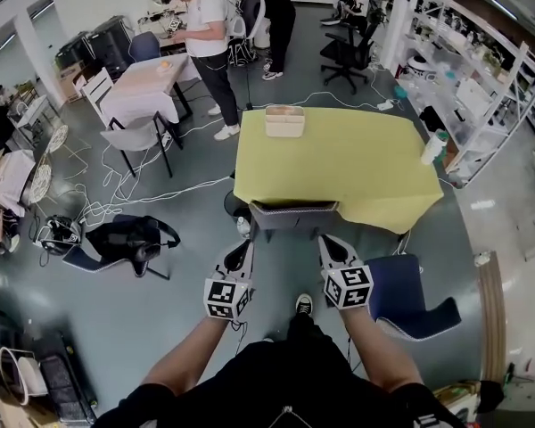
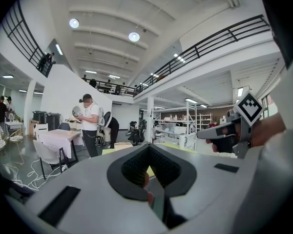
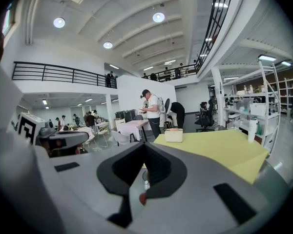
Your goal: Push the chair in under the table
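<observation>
The chair (image 1: 292,214) is grey, with a curved backrest and a dark rim along its top edge. It stands upright on the grey floor (image 1: 187,239) at the near long edge of the desk (image 1: 339,163), close to its left corner. Only the backrest shows; the seat lies beneath the overhanging yellow cloth (image 1: 383,205). The desk is rectangular and fully covered by that cloth.

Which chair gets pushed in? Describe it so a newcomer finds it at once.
Find the yellow table mid-room. At its near edge stands a chair, right ahead of the left hand-held gripper and right hand-held gripper. It is grey, tucked against the table; the blue chair stands farther back, rightward.
</observation>
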The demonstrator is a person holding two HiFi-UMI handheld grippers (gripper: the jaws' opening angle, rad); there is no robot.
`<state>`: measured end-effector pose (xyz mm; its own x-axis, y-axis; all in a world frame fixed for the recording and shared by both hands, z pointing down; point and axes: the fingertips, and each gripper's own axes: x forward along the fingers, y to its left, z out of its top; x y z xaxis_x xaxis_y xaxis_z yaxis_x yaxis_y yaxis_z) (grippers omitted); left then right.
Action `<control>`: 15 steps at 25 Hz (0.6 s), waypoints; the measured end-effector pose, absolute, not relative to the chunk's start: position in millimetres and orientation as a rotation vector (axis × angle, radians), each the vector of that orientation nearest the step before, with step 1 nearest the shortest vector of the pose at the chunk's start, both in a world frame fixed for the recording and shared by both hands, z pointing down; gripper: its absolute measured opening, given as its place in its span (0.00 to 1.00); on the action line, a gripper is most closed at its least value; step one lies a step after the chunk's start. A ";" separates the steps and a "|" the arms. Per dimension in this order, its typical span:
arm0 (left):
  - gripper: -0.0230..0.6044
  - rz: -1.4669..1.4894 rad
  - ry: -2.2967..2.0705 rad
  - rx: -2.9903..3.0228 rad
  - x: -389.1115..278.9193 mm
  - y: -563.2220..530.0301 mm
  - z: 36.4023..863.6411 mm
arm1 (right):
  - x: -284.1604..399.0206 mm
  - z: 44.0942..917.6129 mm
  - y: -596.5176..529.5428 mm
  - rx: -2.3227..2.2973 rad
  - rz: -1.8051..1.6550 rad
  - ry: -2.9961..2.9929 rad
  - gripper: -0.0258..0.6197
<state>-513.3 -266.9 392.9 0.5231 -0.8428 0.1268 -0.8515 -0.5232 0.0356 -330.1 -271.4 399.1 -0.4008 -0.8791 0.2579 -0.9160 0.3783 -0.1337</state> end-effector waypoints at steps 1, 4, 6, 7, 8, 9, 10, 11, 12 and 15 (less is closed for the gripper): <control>0.05 0.141 -1.479 2.658 -513.5 -259.6 392.8 | -330.5 399.3 -263.2 1.631 0.388 -2.480 0.06; 0.05 0.136 -1.466 2.652 -514.8 -235.2 393.8 | -331.5 400.5 -238.7 1.633 0.398 -2.465 0.06; 0.05 0.139 -1.459 2.647 -515.0 -218.2 396.9 | -331.6 400.6 -222.5 1.634 0.401 -2.464 0.06; 0.05 0.142 -1.458 2.644 -514.4 -211.5 398.4 | -331.4 400.4 -215.7 1.633 0.400 -2.465 0.06; 0.05 0.143 -1.458 2.641 -513.6 -206.0 399.3 | -331.1 400.1 -209.8 1.630 0.399 -2.466 0.06; 0.05 0.142 -1.458 2.638 -512.2 -200.9 399.5 | -330.7 400.3 -204.2 1.626 0.398 -2.468 0.06; 0.05 0.142 -1.458 2.637 -510.2 -195.0 399.5 | -329.7 401.2 -198.4 1.619 0.399 -2.470 0.06; 0.05 0.144 -1.458 2.637 -507.5 -188.3 399.1 | -328.2 402.6 -192.2 1.612 0.402 -2.471 0.06; 0.05 0.146 -1.460 2.638 -504.5 -181.4 398.3 | -326.3 403.7 -186.1 1.605 0.407 -2.473 0.06; 0.05 0.153 -1.472 2.637 -495.1 -163.2 393.5 | -320.7 402.3 -170.8 1.579 0.408 -2.487 0.06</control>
